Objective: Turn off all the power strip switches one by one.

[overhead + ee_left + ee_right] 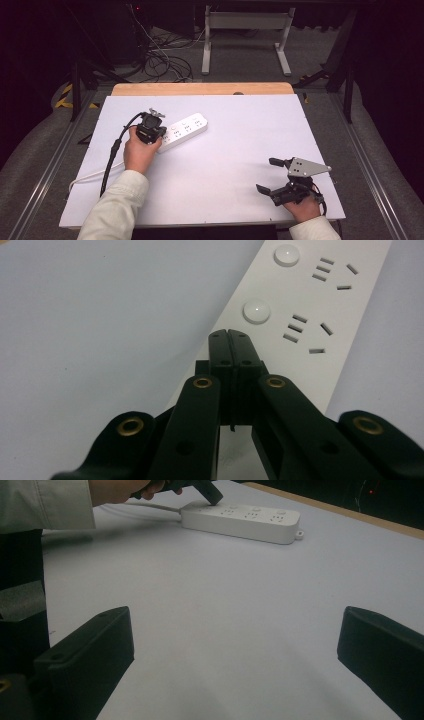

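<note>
Left claw [230, 335] closed, empty, tips pressed down on the white power strip [187, 129]; right claw [273, 175] gapes wide, well apart from it

We see the white table [225, 165] evenly and brightly lit from above, the floor and room behind it falling into near black. Shadows are soft and faint. In both gripper views the close black jaws are blurred, while the power strip [240, 520] stays fairly sharp
</note>
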### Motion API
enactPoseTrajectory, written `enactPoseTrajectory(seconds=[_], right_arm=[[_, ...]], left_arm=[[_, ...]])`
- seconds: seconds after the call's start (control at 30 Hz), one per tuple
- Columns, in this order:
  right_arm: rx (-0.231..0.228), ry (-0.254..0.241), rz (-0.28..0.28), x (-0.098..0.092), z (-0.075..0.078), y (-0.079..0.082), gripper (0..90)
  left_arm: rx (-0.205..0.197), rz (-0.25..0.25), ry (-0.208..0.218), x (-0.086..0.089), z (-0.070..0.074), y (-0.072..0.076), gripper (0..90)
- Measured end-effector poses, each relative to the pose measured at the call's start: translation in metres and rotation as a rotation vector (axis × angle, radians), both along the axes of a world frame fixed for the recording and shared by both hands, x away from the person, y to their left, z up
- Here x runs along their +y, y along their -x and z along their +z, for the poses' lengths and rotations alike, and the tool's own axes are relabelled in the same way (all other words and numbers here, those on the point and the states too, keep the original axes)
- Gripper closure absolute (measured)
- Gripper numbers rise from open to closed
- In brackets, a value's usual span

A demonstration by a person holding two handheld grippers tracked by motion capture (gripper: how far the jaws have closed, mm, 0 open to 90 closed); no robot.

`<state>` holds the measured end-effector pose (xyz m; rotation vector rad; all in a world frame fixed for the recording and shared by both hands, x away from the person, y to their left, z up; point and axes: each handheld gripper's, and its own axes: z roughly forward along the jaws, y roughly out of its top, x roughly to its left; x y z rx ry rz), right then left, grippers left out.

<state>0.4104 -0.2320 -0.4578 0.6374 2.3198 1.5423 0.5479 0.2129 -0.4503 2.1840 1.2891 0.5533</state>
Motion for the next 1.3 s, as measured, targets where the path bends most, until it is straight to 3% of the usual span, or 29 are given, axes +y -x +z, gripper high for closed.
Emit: enactPoseTrajectory(seconds=[0.03, 0.2, 0.3, 0.4, 0.43, 0.5, 0.6, 0.9, 1.0, 1.17, 1.3], right_arm=[[0.000, 0.000, 0.001, 0.000, 0.000, 0.000, 2.1], [-0.002, -0.002, 0.003, 0.000, 0.000, 0.001, 2.2], [-0.003, -0.001, 0.002, 0.000, 0.000, 0.001, 2.2], [0.001, -0.006, 0.002, -0.001, 0.000, 0.000, 2.2], [0.002, -0.006, 0.000, 0.000, 0.000, -0.001, 2.2], [0.004, -0.003, -0.002, 0.000, 0.000, -0.002, 2.2], [0.004, 0.000, 0.000, 0.001, -0.001, -0.002, 2.2], [0.004, -0.002, 0.001, 0.000, -0.001, -0.001, 2.1], [0.004, -0.005, 0.003, 0.000, 0.000, -0.001, 2.2], [0.005, -0.006, 0.008, -0.001, 0.000, -0.001, 2.2], [0.003, -0.007, 0.011, -0.001, 0.000, -0.001, 2.1]], left_arm=[[0.006, 0.005, 0.016, 0.001, 0.000, 0.000, 90.0], [-0.006, 0.008, 0.001, 0.000, -0.001, 0.000, 90.0], [0.003, 0.013, 0.030, 0.002, 0.000, 0.001, 90.0], [-0.002, 0.037, 0.022, 0.002, 0.004, 0.001, 90.0], [-0.036, 0.024, 0.056, 0.006, 0.009, 0.002, 90.0], [-0.053, 0.017, 0.108, 0.009, 0.015, 0.002, 90.0], [-0.063, -0.005, 0.125, 0.006, 0.022, 0.001, 90.0], [-0.064, -0.057, 0.104, -0.017, 0.021, -0.007, 90.0], [-0.055, -0.044, 0.089, -0.019, 0.017, -0.012, 90.0], [-0.016, -0.015, 0.137, -0.016, 0.008, -0.020, 90.0], [-0.019, -0.016, 0.105, -0.018, 0.004, -0.022, 90.0]])
